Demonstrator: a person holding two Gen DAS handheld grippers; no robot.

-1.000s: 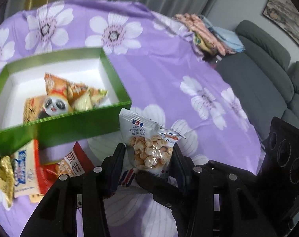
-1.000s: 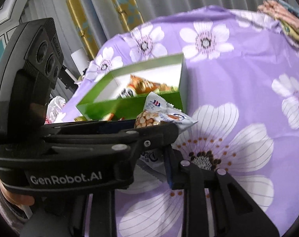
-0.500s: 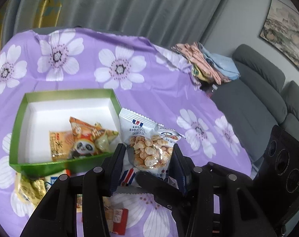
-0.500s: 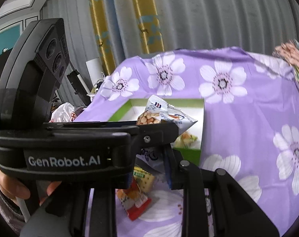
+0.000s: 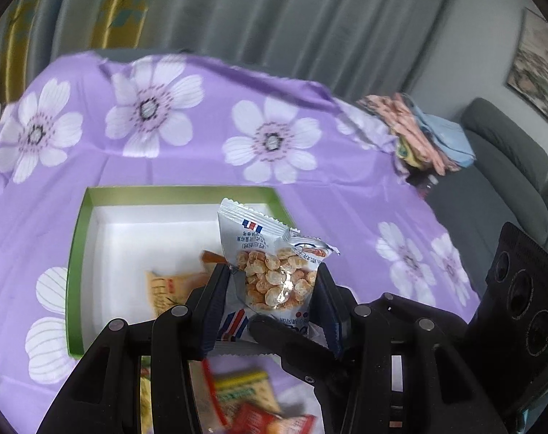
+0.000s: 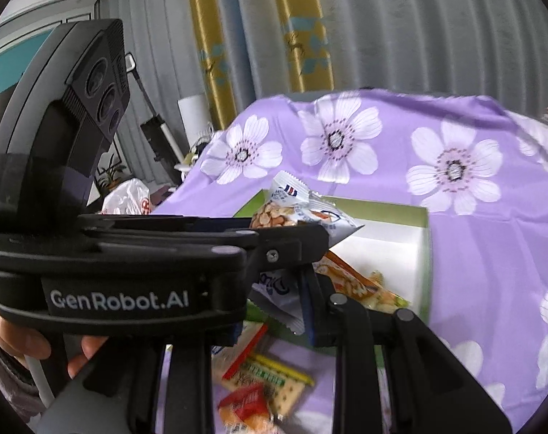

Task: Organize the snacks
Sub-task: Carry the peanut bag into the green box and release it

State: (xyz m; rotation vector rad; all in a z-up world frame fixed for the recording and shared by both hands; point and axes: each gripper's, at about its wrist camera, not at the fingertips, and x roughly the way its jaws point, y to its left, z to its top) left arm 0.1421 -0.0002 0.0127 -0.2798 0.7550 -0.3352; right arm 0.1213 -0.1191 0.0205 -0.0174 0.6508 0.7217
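My left gripper is shut on a clear-and-white packet of roasted nuts and holds it in the air over the near right part of a green box with a white inside. Snack packets lie in the box. The packet also shows in the right wrist view, clamped by the left gripper's black body, which crosses in front. My right gripper sits just under and behind the packet; its left finger is hidden, so its state is unclear.
Loose snack packets lie on the purple flowered tablecloth in front of the box. Folded clothes sit at the table's far right edge by a grey sofa. Curtains hang behind.
Both grippers have risen and tilted up together with the nut packet. The packet now hangs over the box's near right part instead of in front of it.
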